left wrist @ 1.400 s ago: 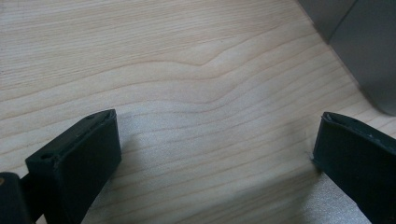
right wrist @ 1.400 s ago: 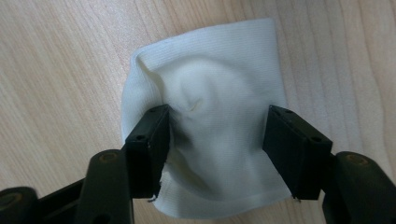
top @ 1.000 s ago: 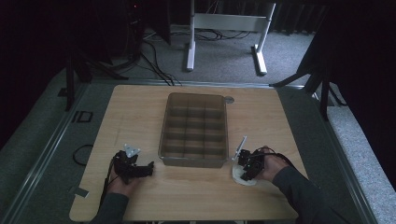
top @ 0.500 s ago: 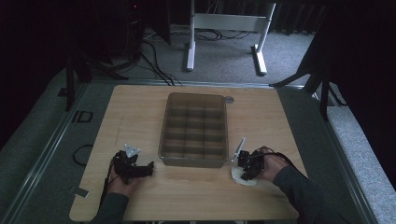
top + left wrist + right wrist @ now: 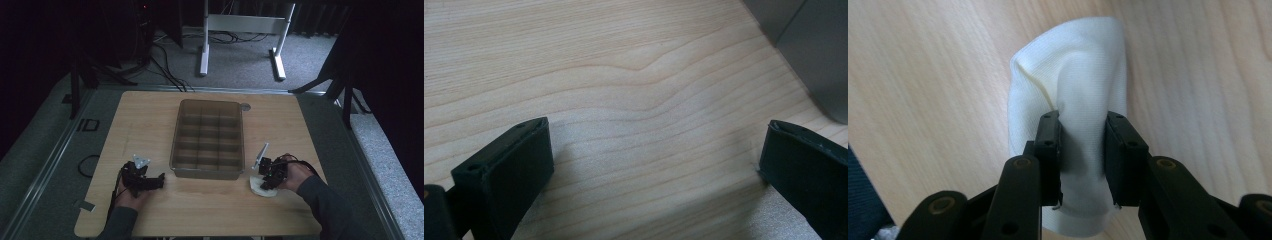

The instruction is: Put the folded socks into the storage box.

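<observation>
A white cloth (image 5: 1073, 65) lies crumpled on the wooden table (image 5: 150, 120), to the right of the tray's near corner, where the high view shows the white cloth (image 5: 262, 188) partly under the hand. My right gripper (image 5: 1082, 120) stands over it with its jaws pinched on a raised fold. The right gripper (image 5: 270, 176) points down at the table in the high view. My left gripper (image 5: 656, 145) is open wide above bare wood, with nothing between its jaws. The left gripper (image 5: 150, 181) rests low at the front left, pointing toward the tray.
A grey compartment tray (image 5: 207, 172) stands in the middle of the table, and its near corner (image 5: 819, 50) rises just beyond my left jaws. A small round disc (image 5: 245, 106) lies by the tray's far right corner. Table legs and cables are on the floor behind.
</observation>
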The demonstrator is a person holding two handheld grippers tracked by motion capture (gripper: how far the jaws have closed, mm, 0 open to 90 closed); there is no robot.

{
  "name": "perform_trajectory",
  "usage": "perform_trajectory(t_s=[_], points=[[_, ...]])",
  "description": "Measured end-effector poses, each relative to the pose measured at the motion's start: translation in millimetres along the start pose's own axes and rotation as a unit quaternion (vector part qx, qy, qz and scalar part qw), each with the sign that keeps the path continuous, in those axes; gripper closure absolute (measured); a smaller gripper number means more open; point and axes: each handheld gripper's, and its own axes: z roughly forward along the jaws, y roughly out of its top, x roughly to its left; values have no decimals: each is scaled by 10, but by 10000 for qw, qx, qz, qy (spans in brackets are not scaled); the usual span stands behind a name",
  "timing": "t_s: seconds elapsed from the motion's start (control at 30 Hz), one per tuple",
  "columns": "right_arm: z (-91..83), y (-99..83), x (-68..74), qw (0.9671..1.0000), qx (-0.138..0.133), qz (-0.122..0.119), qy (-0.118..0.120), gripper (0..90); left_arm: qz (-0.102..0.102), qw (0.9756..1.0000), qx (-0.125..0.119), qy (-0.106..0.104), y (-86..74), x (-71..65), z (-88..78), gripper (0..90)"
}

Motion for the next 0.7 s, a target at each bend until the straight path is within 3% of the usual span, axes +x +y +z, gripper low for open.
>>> perform_trajectory(t_s=[0.7], points=[[-254, -7, -33, 9996, -180, 25, -200, 704, 4, 10000, 4, 1, 0, 0, -1, 10]])
